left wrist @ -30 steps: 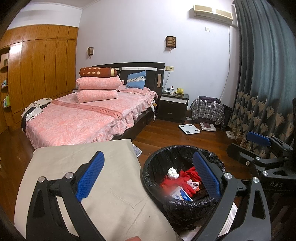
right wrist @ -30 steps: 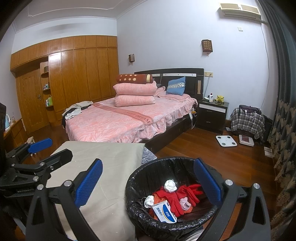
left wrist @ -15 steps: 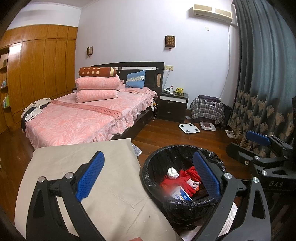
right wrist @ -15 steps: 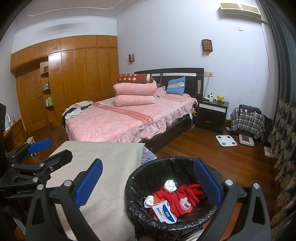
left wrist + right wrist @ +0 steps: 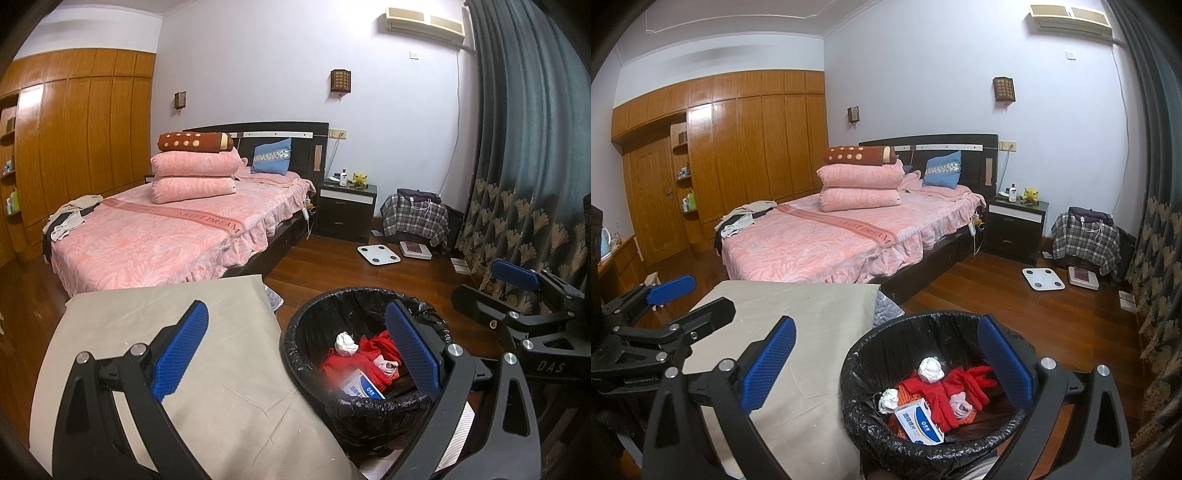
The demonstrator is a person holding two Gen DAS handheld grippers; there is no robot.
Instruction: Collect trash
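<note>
Bedroom with glossy wood-plank floor (image 5: 417, 284) and a panelled wooden wardrobe wall (image 5: 750, 147) at far left. Largest object: a bed (image 5: 159, 236) under a pink leaf-textured cover with a frilled hem, two folded pink quilts and a brown dotted roll stacked on it; crumpled clothes lie at its far-left edge. Right edge of the scene: heavy pleated grey-blue curtain (image 5: 524, 140) with a fan-motif border, cut off by the lens rim.

Near left, the counter (image 5: 221, 376), a flat surface draped in smooth beige cloth with faint creases; its near edge is hidden behind the claws. Just right of it stands the trash bin (image 5: 886, 350), round, lined with a crinkled glossy black bag. The collected trash lies inside: red gloves (image 5: 934, 395), soft and limp; a blue-and-white cardboard box (image 5: 918, 422), print too small to read; two crumpled white paper balls (image 5: 931, 369). In the left wrist view a blur covers part of the box.

Left claw (image 5: 295, 354): black jointed frame, blue dimpled pads, fingers spread wide and holding nothing, hovering over the counter edge and bin. Right claw (image 5: 882, 365): same build, likewise spread wide and empty, above the bin. Each appears in the other's view only partly, at the frame edge.

Far right: a dark nightstand (image 5: 347, 210), a plaid-covered heap (image 5: 413, 218) whose contents cannot be made out, and a white square bathroom scale (image 5: 378, 254) on the floor.
</note>
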